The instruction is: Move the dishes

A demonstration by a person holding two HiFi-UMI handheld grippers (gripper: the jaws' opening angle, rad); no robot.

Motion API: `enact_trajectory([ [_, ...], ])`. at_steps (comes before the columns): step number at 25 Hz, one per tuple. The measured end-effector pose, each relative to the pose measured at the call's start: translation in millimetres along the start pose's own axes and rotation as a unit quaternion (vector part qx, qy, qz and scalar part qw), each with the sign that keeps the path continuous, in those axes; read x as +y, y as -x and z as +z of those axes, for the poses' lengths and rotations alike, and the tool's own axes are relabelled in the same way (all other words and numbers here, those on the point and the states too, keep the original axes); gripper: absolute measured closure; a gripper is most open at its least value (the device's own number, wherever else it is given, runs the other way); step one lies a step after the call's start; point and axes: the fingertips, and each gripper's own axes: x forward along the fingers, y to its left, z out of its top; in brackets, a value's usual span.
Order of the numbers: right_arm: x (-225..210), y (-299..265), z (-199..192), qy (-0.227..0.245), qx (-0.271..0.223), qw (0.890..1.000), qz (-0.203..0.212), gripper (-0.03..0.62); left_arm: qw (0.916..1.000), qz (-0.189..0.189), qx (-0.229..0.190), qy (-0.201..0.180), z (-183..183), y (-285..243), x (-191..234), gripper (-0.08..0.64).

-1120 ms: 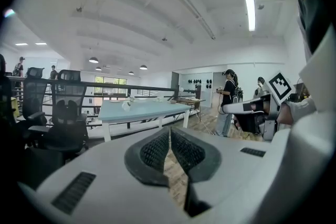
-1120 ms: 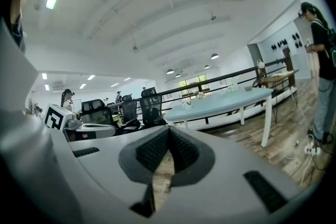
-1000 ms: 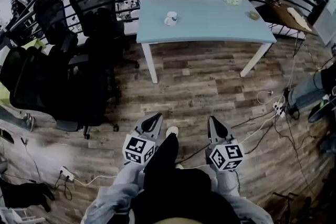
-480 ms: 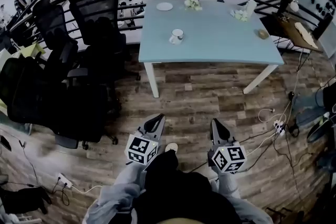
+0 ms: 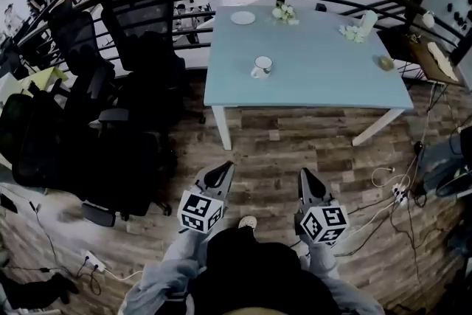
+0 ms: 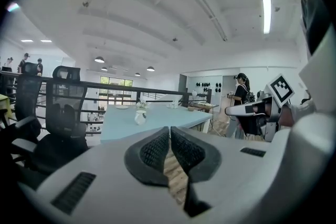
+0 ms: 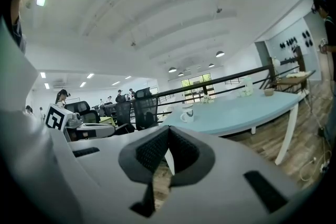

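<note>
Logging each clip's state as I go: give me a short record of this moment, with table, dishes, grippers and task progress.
table: light blue, ahead of the person
dishes: white mug near its left side; plate at the far edge; small bowl on the right
also on it: flowers
left gripper: shut, empty
right gripper: shut, empty
chairs: black, left of the table
task: no dish touched; both grippers short of the table

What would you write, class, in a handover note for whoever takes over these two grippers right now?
Left gripper: shut, empty. Right gripper: shut, empty. Both over the wood floor, short of the blue table.
Dishes: mug near the table's front left, plate at its far edge, small bowl at its right end.
Done: no dish in a gripper.
Left: reach the table, move the dishes.
</note>
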Motion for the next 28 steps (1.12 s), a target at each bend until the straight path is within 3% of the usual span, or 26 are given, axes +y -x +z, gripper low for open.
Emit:
enact_trajectory([
  [5, -0.6, -24.7, 5.3, -0.011, -0.010, 1.000, 0.001, 0.584, 1.0000, -0.006, 0.003, -0.004, 2.9, -15.0, 18.1, 0.537],
  [9, -0.8, -23.1, 10.1, -0.014, -0.020, 1.000, -0.002, 0.584, 0.9996, -0.029, -0.003, -0.005, 7.3, -15.1, 9.0, 0.537],
  [14, -12.5, -20.4, 2.3, -0.028, -0.018, 0.999, -0.014, 0.584, 0.9990, -0.042, 0.018, -0.006, -3.1, -20.6, -0.7, 0.537],
  [21, -41.2, -51.8, 5.7, -0.036, -0.009, 0.999, -0.003, 0.584, 0.9995, -0.016, 0.026, -0.001, -2.0, -57.2, 18.2, 0.537],
  [28, -87.7, -102.1, 24.4, -0.030, 0.011, 0.999, 0.011, 0.584, 0.9995, -0.002, 0.031, 0.010, 5.6, -126.8, 31.4, 0.537],
])
